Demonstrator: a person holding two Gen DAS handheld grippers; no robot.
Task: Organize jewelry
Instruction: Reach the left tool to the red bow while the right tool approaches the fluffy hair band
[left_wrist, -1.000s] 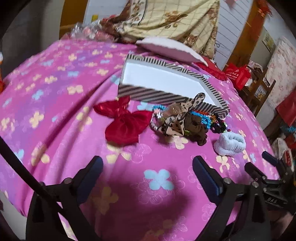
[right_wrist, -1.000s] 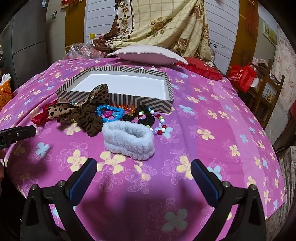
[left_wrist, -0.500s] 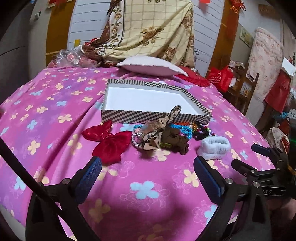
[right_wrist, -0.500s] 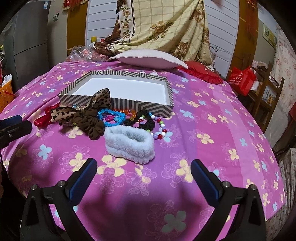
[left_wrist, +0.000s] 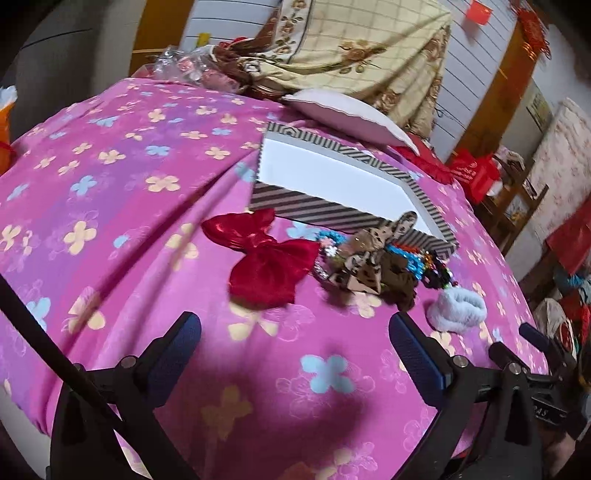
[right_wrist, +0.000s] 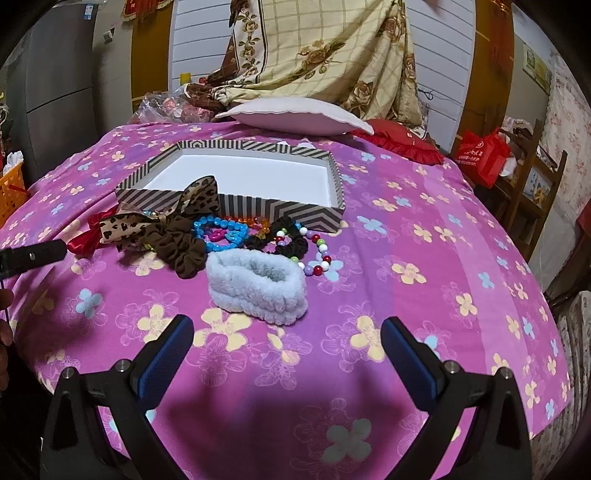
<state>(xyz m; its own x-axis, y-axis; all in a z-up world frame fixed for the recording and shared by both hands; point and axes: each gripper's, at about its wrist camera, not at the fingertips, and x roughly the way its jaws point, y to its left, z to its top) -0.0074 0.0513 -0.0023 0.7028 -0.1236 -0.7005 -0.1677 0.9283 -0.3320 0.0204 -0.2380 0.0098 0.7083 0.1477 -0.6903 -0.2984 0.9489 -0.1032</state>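
A striped box (right_wrist: 236, 205) with a white, empty inside (left_wrist: 332, 184) sits on the pink flowered cloth. In front of it lie a red bow (left_wrist: 267, 266), a leopard-print bow (right_wrist: 159, 218), a brown scrunchie (right_wrist: 184, 251), blue beads (right_wrist: 221, 230), a black scrunchie (right_wrist: 291, 240), a bead bracelet (right_wrist: 317, 254) and a fluffy light-blue band (right_wrist: 258, 284). My left gripper (left_wrist: 295, 339) is open, just short of the red bow. My right gripper (right_wrist: 286, 345) is open, just short of the fluffy band. Both are empty.
A white cushion (right_wrist: 295, 116) and a red cushion (right_wrist: 402, 142) lie behind the box, with a draped floral blanket (right_wrist: 325, 51) beyond. An orange basket (right_wrist: 11, 184) stands at the left, a wooden chair (right_wrist: 528, 192) and red bag (right_wrist: 484, 155) at the right.
The left wrist view has tilted and moved closer to the red bow. The right gripper has edged slightly closer to the fluffy band. No item has moved.
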